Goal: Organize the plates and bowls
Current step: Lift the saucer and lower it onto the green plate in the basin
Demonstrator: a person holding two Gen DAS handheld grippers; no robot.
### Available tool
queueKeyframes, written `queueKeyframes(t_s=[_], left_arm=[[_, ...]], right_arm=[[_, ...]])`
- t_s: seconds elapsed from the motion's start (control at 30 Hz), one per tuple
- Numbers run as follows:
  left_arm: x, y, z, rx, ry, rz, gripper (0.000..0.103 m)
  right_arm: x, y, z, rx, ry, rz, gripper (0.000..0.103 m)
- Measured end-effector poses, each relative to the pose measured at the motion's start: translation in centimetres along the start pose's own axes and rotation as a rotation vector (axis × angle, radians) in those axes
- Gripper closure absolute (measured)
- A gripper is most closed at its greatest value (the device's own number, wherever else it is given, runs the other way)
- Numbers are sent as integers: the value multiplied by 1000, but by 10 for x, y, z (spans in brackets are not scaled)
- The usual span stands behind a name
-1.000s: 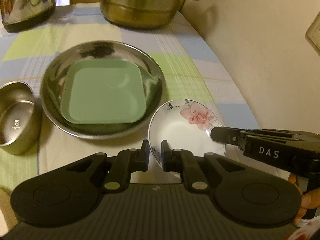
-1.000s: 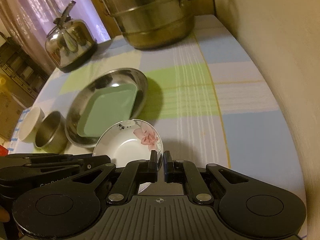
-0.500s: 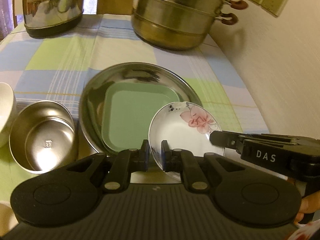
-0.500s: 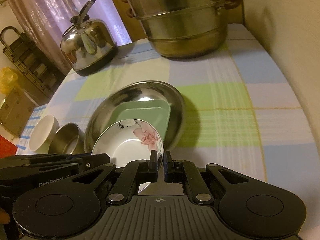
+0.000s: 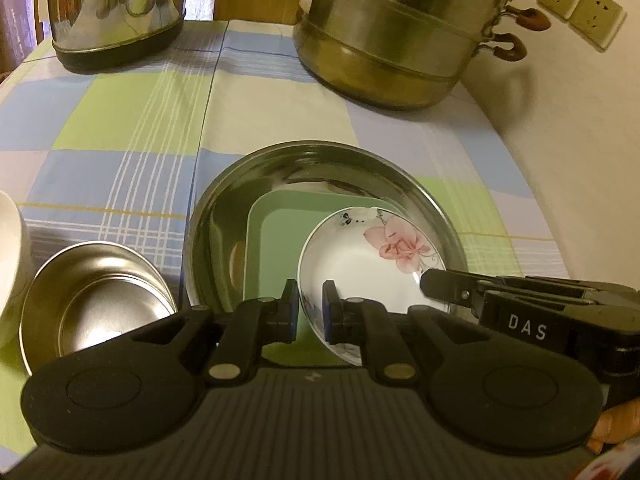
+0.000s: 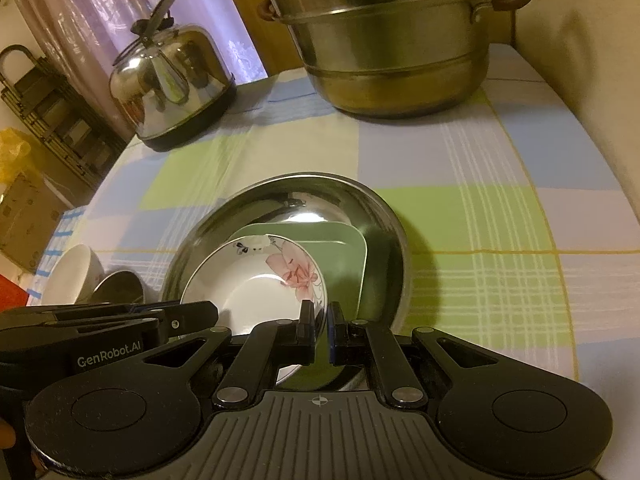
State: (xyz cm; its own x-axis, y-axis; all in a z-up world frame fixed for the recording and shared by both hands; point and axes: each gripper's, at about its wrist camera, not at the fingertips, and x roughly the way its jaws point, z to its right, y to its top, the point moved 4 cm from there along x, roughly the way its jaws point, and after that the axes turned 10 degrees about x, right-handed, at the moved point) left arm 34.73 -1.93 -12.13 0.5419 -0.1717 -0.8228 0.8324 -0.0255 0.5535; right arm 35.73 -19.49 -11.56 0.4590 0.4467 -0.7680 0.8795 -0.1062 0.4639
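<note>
Since a second ago, the flowered dish [image 5: 372,256] has been carried from beside the big steel pan [image 5: 224,216] to above it, over the square green plate [image 5: 272,248] that lies inside. Its rim is pinched on two sides: the left tongs [image 5: 310,307] are pressed together on the near edge, and the right tongs [image 6: 321,325] on the right edge. Two pale wall sockets [image 5: 580,4] are shown only in the left wrist view, where "DAS" is read on the right tool's side. A dark folding rack [image 6: 48,112], a yellow bag [image 6: 16,148] and lilac curtains [image 6: 112,0] are seen only in the right wrist view, where "GenRobot.AI" is read on the left tool. In both views a round steel bowl [image 5: 96,300] and a white cup [image 6: 72,276] are seen to the left of the pan, with a shiny kettle [image 6: 172,80] and a stacked brass-toned steamer pot [image 5: 392,36] further back. The surface is covered with a cloth [image 5: 140,120] checked in blue, green and cream. The dish is glossy white with a pink flower.
</note>
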Motion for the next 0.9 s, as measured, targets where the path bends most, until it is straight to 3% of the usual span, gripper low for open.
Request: queueKeyframes(t_s=[0.9], left_arm=[[42, 7, -13, -7, 4, -72, 92]], right_arm=[[35, 8, 8, 36, -28, -26, 97]])
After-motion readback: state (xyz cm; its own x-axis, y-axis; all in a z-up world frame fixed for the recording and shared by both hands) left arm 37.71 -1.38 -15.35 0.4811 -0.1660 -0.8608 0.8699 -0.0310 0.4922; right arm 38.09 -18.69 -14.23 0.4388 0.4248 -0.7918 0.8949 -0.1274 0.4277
